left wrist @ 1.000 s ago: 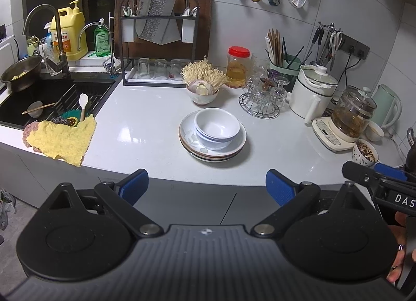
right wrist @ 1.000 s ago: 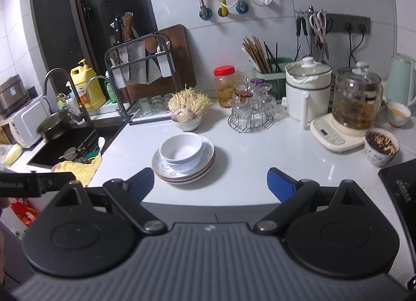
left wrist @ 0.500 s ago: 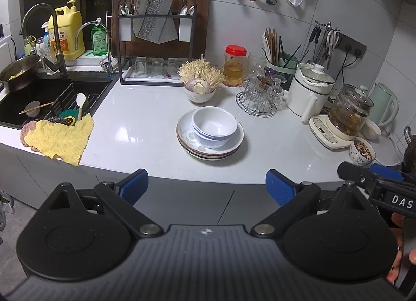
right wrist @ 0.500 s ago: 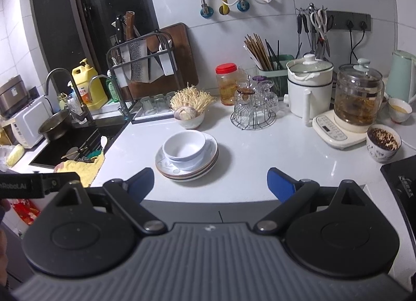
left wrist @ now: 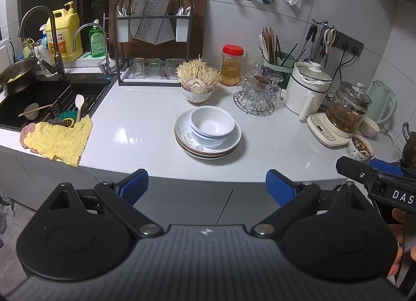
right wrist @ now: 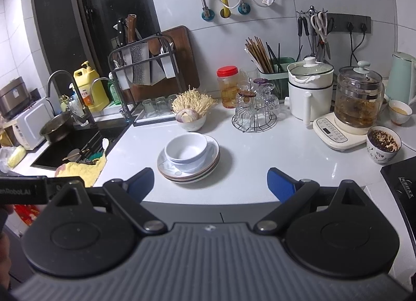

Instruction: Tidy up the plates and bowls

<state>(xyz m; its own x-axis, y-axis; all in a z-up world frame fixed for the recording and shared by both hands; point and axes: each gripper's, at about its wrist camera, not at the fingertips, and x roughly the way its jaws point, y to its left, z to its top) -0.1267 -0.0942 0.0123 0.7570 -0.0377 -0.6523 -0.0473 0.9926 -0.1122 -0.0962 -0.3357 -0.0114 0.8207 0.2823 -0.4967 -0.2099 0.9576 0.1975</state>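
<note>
Left wrist view: both grippers held off the counter edge, nothing gripped.
Left gripper (left wrist: 205, 184) and right gripper (right wrist: 210, 184) both spread wide, empty, aimed at the stack. Bowls (left wrist: 212, 125) nest on the plates (left wrist: 228, 145), mid-counter (left wrist: 143, 132); veg bowl (left wrist: 197, 93) just behind, dish rack (left wrist: 153, 41) far left.

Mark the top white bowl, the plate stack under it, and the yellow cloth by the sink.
top white bowl (left wrist: 212, 121), left wrist view, inside of bowl.
plate stack (left wrist: 235, 142), left wrist view, bare right rim.
yellow cloth (left wrist: 59, 141), left wrist view, middle of cloth.
</note>
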